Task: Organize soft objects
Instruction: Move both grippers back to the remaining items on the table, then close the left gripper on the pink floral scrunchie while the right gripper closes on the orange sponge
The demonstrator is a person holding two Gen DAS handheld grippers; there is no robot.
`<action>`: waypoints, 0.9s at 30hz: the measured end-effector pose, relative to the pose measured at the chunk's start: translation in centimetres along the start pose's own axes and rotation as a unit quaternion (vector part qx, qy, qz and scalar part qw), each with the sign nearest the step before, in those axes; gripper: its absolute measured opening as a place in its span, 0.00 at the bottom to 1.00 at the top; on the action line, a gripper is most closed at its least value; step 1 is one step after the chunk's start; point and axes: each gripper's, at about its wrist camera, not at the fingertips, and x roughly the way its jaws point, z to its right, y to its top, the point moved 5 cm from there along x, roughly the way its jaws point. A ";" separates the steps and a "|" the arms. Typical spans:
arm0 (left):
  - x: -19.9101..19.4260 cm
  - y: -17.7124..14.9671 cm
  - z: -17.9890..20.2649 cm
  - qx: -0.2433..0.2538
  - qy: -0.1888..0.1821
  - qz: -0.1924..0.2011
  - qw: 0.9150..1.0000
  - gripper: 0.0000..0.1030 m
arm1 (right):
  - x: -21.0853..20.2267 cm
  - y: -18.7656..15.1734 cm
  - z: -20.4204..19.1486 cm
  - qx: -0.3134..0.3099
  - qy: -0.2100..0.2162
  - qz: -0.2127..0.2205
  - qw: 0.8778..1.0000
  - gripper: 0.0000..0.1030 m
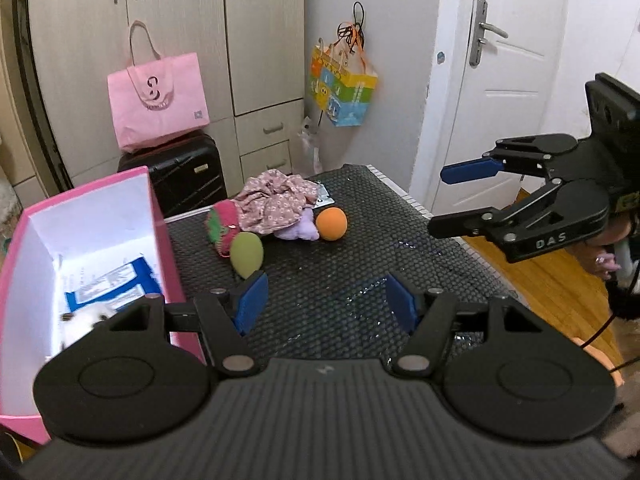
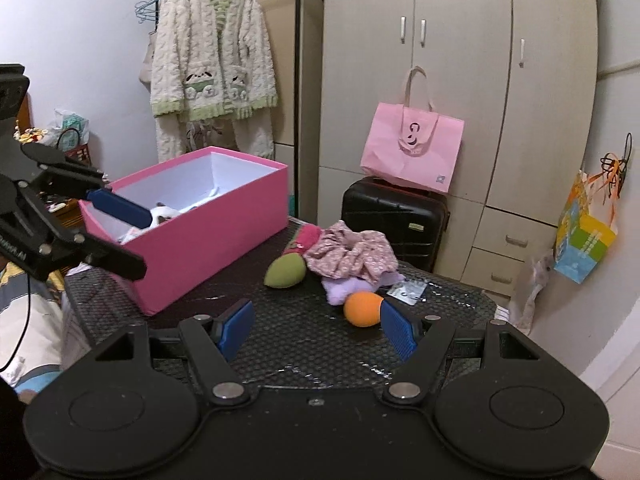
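Both grippers tilt down over the bench [image 1: 340, 288], released and empty: left gripper [image 1: 326, 302], right gripper [image 2: 316, 330]. Orange ball [image 2: 362, 309] at its one o'clock, pink box [image 2: 208, 236] at ten.

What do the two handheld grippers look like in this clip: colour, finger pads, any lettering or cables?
Both are matte black linkage grippers with silver pivot pins and blue textured finger pads. The left gripper has a ribbed black body with two round housings. The right gripper carries pale "DAS" lettering on one arm; a thin black cable hangs below it.
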 end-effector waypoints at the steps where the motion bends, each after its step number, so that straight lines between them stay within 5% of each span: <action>1: 0.5 0.0 0.0 -0.001 -0.003 0.000 1.000 0.63 | 0.5 -0.4 0.4 0.002 -0.008 0.002 1.000 0.73; 5: 2.6 0.3 -0.4 -0.023 -0.020 -0.002 1.000 0.63 | 3.3 -2.4 1.0 0.024 -0.021 -0.013 0.999 0.73; 15: 6.2 2.2 -1.9 -0.068 0.005 0.041 0.997 0.63 | 8.6 -2.8 3.9 0.064 -0.021 -0.024 0.997 0.73; 27: 10.7 3.2 -2.5 -0.081 0.121 0.073 0.987 0.63 | 13.2 -2.1 4.8 0.067 -0.006 -0.026 0.997 0.72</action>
